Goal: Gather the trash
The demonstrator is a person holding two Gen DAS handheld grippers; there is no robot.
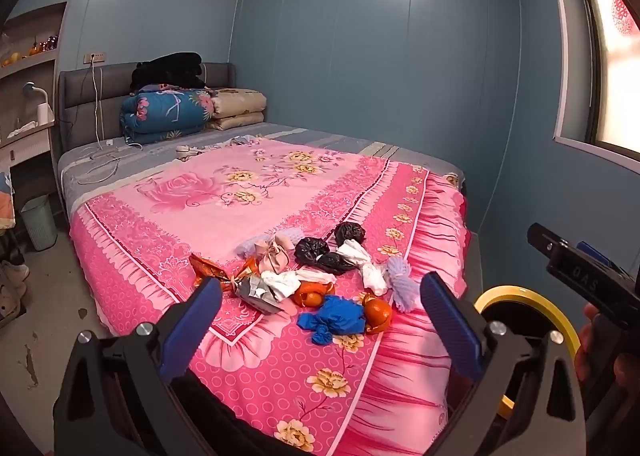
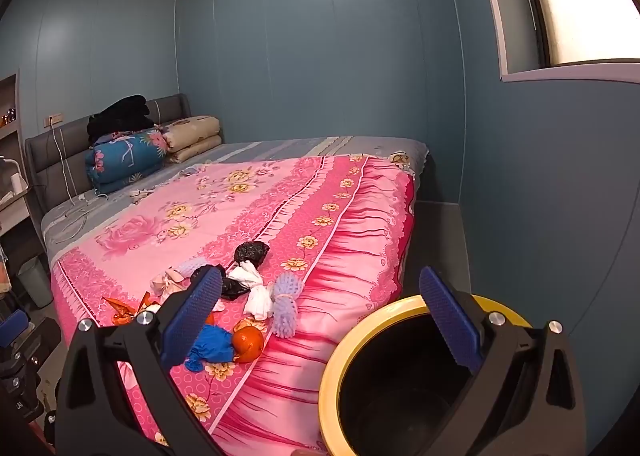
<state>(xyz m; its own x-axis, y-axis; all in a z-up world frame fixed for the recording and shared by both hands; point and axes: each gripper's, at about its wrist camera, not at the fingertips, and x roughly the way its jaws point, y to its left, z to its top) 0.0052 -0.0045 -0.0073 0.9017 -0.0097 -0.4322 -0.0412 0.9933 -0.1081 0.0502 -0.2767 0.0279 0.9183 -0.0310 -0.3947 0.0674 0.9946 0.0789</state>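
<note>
Yellow-rimmed bin (image 2: pixel 400 376) empty, trash (image 2: pixel 248 296) on bed (image 2: pixel 340 256)

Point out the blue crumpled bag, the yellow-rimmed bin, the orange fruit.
blue crumpled bag (image 1: pixel 334 318), left wrist view, middle of the wad
yellow-rimmed bin (image 2: pixel 332 370), right wrist view, left rim
orange fruit (image 2: pixel 248 343), right wrist view, centre of the peel

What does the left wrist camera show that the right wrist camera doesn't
Only the left wrist view shows the silver wrapper among the trash, and the right claw off to the side.

Only the right wrist view looks down into the yellow-rimmed bin, dark inside.

Both show the pink bedspread, the blue wad, the orange, black bags and open claws.
</note>
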